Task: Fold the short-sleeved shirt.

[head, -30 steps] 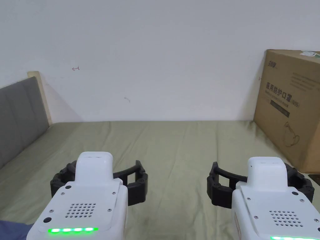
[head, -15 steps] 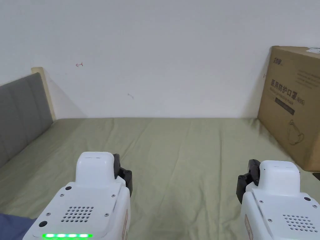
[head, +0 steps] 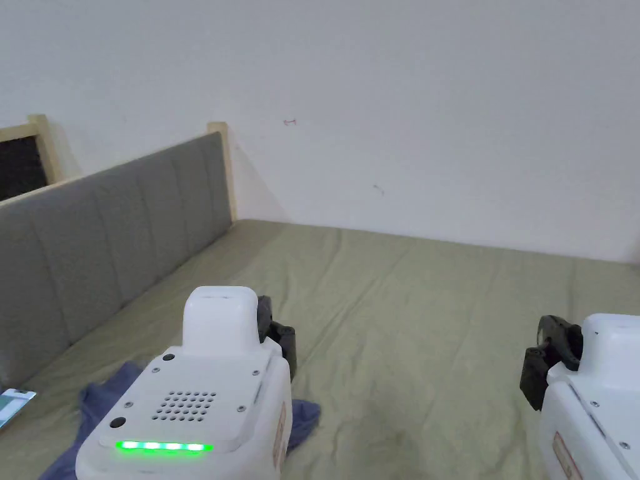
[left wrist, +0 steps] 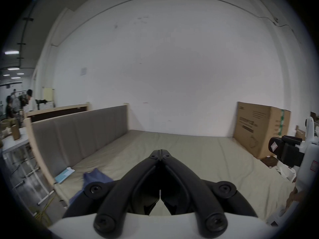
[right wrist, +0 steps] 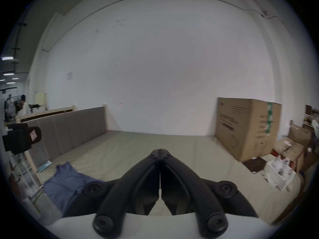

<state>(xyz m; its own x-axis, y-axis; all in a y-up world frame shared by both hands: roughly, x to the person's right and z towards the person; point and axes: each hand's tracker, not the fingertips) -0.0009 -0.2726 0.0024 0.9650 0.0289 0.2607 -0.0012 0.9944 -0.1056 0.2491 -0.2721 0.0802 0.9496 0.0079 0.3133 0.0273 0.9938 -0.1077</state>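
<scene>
Two tools, left tool (left wrist: 160, 156) and right tool (right wrist: 159, 150), closed; one shirt (right wrist: 69, 179).

the left gripper (left wrist: 160, 157), black with 2 curved plastic jaws, has its jaws pressed tip to tip with nothing between them, above a wide bed covered in a wrinkled olive-green sheet (left wrist: 198, 160). a crumpled blue fabric shirt (left wrist: 96, 178) lies on the sheet at the lower left, partly hidden behind the gripper's body, near a pale blue flat packet (left wrist: 64, 174). a grey padded headboard (left wrist: 77, 135) runs along the bed's left side. a large brown cardboard box (left wrist: 259, 130) stands at the far right against the plain white wall (left wrist: 164, 66). the white-bodied right gripper (left wrist: 283, 150) shows at the right edge.
</scene>
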